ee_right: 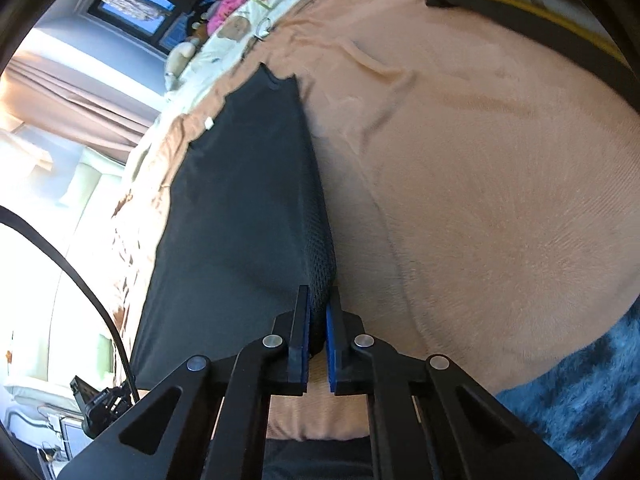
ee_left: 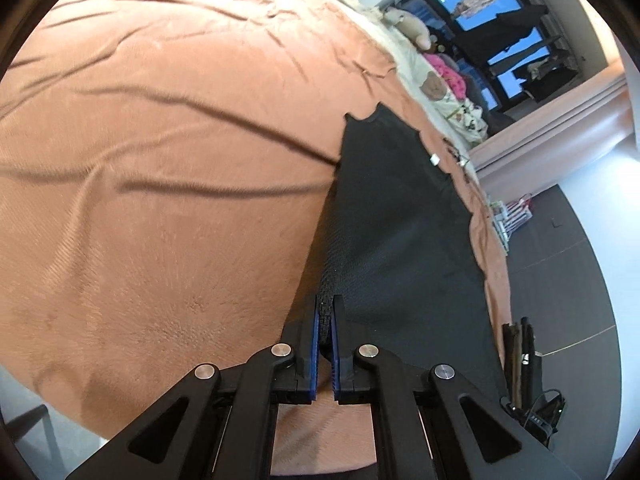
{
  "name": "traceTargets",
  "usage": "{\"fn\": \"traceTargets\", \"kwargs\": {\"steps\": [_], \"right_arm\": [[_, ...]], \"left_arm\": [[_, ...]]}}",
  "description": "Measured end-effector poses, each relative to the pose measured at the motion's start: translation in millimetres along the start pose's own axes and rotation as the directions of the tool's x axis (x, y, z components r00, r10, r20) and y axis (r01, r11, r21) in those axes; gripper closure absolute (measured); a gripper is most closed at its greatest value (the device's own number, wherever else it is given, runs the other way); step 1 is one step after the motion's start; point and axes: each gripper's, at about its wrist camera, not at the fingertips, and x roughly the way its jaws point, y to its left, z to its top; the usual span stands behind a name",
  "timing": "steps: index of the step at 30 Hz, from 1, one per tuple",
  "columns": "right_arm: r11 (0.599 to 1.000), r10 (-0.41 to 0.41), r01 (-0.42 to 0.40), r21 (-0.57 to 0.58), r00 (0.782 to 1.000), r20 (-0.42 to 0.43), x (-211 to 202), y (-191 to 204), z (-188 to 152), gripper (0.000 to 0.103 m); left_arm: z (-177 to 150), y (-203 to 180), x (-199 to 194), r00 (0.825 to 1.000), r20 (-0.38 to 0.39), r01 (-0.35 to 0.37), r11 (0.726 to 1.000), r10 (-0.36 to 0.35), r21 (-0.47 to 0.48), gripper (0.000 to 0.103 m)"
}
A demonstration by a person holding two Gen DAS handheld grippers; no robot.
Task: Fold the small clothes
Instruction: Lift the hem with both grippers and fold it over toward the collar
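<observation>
Black garment [ee_left: 392, 216], a small dark piece with a mesh-textured edge, lies stretched across the bed's orange-brown blanket [ee_left: 160, 160] and is pinched at its near edge by both tools. Closest in, the left hand-held gripper [ee_left: 327, 320] has its blue-padded fingers [ee_left: 314, 336] drawn narrow, clamped on a bunched fold of the mesh hem. The right hand-held gripper [ee_right: 318, 316] does the same at its own corner: its fingers [ee_right: 305, 332] are nearly together, with the thick dark edge squeezed between them. From each grip the cloth [ee_right: 236, 200] runs away over the blanket [ee_right: 480, 200] in a long taut panel, one side forming a straight raised ridge, the rest lying flatter on the bed.

Farther along, a small white tag [ee_left: 434, 159] shows near the garment's far side, and the far end finishes in a scalloped outline. In the right wrist view a shaggy blue-grey throw [ee_right: 580, 400] sits at the near right beside the blanket.

Beyond the garment, a cream patterned quilt [ee_left: 424, 68] lines the far side of the bed, with a pale stuffed toy [ee_left: 410, 26] and something bright pink [ee_left: 444, 70] resting on it. Past those stands a dark-framed window [ee_left: 480, 16] showing blue sky, and peach-coloured curtains [ee_right: 80, 84] hang beside it.
</observation>
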Motion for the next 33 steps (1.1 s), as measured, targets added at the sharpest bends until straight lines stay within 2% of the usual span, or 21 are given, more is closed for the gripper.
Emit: {"fn": "traceTargets", "kwargs": {"steps": [9,33], "right_arm": [[0.998,0.051,-0.050,-0.037,0.998,0.037,-26,7,-14,0.101],[0.969,0.204,-0.181,-0.167,0.970,0.133,-110,-11,-56,0.101]], "left_arm": [[-4,-12,-38,0.998,0.038,0.041,0.999,-0.041,0.017,0.099],[-62,-31,-158,0.982,0.153,0.099,0.991,-0.111,0.086,0.099]]}}
